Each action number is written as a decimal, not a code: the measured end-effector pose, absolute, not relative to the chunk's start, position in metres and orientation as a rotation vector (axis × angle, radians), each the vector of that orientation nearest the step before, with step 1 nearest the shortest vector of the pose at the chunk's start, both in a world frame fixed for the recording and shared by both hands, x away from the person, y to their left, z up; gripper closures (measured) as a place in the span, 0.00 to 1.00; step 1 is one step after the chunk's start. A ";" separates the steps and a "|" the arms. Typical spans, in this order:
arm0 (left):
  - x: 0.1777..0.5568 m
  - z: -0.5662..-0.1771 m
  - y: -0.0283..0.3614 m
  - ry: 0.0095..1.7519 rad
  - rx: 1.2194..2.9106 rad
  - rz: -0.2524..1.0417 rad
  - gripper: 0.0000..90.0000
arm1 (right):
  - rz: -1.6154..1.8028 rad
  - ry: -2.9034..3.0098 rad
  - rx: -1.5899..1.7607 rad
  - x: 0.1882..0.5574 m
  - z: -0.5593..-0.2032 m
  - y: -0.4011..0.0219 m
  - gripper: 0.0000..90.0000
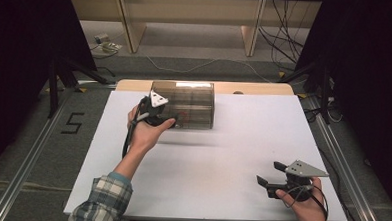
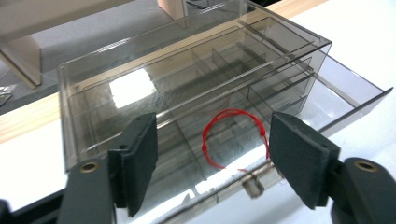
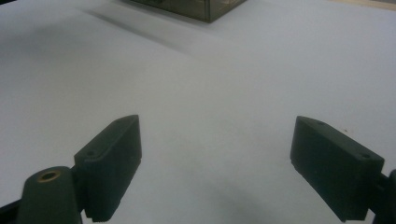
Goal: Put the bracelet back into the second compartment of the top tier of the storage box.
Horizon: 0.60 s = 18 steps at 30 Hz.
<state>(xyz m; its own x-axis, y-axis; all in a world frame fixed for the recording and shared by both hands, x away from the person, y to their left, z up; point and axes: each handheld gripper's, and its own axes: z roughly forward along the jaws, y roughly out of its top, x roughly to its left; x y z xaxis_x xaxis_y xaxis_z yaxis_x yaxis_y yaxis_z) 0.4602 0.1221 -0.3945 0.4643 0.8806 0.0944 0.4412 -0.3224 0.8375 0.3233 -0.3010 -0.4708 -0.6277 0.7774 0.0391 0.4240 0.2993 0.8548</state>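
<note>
White bench (image 1: 222, 156): red string loop (image 2: 236, 137) lies in the smoky organizer box (image 2: 187, 88), drawer ajar. Left gripper (image 2: 212, 158) jaws apart, empty; right gripper (image 1: 272, 175) jaws wide, idle. Closing the drawer likely remains.

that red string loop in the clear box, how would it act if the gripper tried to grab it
The red string loop looks thin and floppy, so it would probably collapse rather than keep its ring shape. It seems very light and may slide on the smooth smoked-plastic organiser box. Lying flat, it could slip under the left gripper pads.
</note>
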 end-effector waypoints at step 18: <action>0.404 -0.411 0.149 1.067 1.906 0.651 0.28 | 1.258 2.189 1.086 0.323 -0.471 -0.301 0.19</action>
